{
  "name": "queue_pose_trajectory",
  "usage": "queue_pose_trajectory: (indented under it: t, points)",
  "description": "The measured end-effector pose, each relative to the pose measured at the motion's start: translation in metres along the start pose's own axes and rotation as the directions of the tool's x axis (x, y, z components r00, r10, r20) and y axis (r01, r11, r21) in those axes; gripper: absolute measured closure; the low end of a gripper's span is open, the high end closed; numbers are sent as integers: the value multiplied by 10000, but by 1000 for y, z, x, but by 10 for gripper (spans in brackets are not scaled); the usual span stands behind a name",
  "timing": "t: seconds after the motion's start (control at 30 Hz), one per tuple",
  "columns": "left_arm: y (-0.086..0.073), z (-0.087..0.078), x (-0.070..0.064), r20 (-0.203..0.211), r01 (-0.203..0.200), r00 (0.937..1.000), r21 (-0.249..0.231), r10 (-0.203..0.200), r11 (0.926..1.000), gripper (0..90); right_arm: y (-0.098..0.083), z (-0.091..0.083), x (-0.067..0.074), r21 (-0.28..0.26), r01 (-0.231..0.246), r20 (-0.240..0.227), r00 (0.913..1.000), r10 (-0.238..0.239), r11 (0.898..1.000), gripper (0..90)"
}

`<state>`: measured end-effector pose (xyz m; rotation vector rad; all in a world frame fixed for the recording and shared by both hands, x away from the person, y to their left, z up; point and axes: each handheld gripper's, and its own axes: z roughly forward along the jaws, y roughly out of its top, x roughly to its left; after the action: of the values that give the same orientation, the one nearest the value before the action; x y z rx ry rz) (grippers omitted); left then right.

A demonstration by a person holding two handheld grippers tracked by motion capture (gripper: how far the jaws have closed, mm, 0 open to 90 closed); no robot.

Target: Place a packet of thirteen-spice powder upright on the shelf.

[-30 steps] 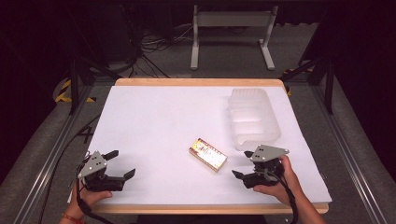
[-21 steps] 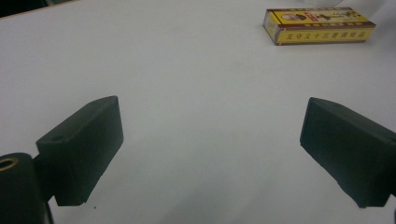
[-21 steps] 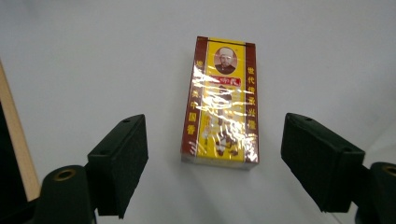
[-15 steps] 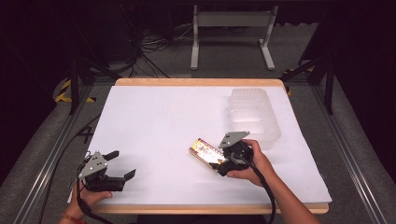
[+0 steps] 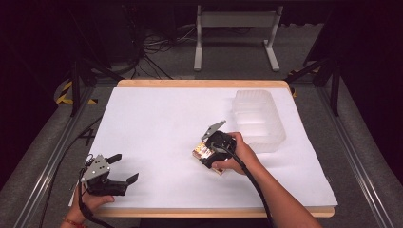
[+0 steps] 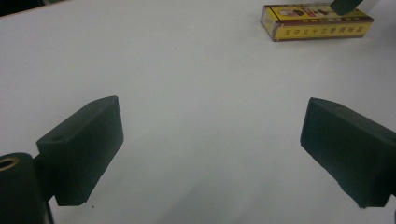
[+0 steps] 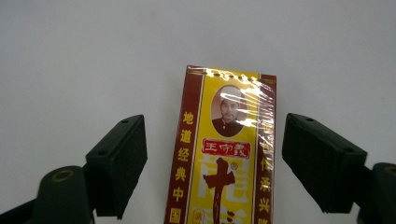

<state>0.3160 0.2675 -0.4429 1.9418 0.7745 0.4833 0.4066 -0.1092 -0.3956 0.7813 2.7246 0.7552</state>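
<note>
Right gripper view: yellow-and-red box [image 7: 224, 158] flat on the white table [image 7: 93, 56], between spread jaws of right gripper [image 7: 215, 163], untouched. Left gripper [image 5: 119, 168], near left, jaws spread wide.

High view overhead, facing forward-down; gripper views low, close; all share yellow box [image 5: 205, 153] on table [image 5: 157, 128]

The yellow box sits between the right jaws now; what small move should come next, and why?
Probably close the right gripper on the yellow and red box. In the right gripper view the box lies lengthwise between the open jaws, with a gap of white table on each side, so nothing grips it yet. The jaws already straddle its long sides, so squeezing should catch it.
</note>
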Motion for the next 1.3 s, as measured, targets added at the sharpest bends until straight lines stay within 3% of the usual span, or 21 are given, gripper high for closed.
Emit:
queue_pose_trajectory:
  t: [0.13, 0.5, 0.93, 1.0, 1.17, 1.3]
  points:
    - [0, 0, 0, 25, -10, 10000, 13, 10, 10000, 66, 6, 9, -4, 223, -269, -74, 9996, 271, 9994, 225]
    - [-1, 0, 1, 65, -10, 10000, 7, 10, 10000, 66, 19, 31, -9, 939, -435, -16, 9990, 439, 9946, 218]
    - [-1, -1, 2, 84, -25, 10000, 14, 25, 10000, 66, 29, 51, -13, 1598, -871, 196, 9962, 850, 9833, 254]
    - [-1, -1, 2, 88, -5, 10000, 9, 5, 10000, 66, 30, 51, -13, 1634, -865, 258, 9962, 834, 9828, 304]
    - [-1, -2, 2, 81, 12, 10000, -38, -12, 10000, 66, 30, 43, -11, 1379, -888, 426, 9956, 837, 9865, 316]
    - [-1, -3, 2, 68, 24, 10000, -84, -23, 10000, 66, 29, 28, -9, 776, -1058, 637, 9929, 1009, 9914, 321]
